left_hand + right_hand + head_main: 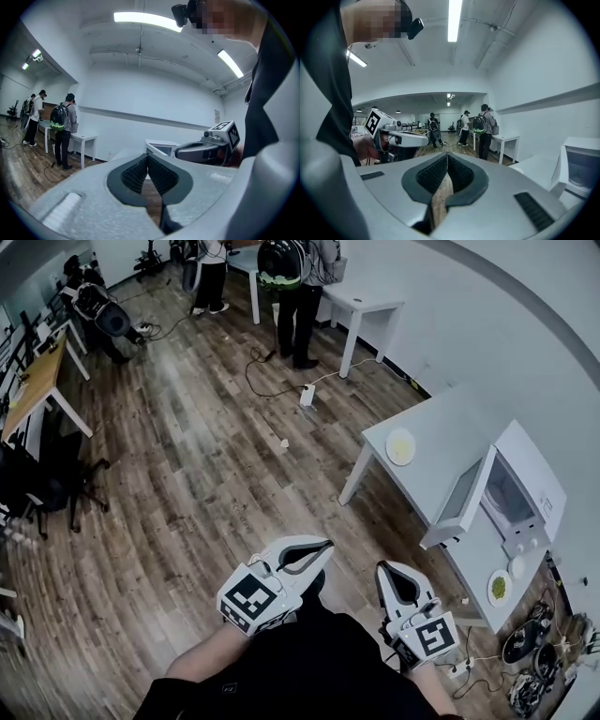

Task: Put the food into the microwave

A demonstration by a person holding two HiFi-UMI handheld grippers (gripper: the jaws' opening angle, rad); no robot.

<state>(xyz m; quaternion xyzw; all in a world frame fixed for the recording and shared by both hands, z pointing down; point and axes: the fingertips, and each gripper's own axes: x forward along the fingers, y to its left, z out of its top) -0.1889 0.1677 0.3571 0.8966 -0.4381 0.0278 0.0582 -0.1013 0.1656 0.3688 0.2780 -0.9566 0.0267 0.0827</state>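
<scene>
The left gripper (322, 547) and right gripper (382, 571) are both held over the wooden floor (206, 484), each with its jaws pressed together on nothing. The plate of green food (499, 588) sits on the white tabletop (441, 442) just beside the microwave (530, 479), whose door (459, 498) stands open.

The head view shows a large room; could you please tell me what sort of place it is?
Probably an open lab or office workspace: white tables on a wood-pattern floor, cables trailing across it, and people with backpacks standing at one. A microwave sits open on the nearest table.
</scene>
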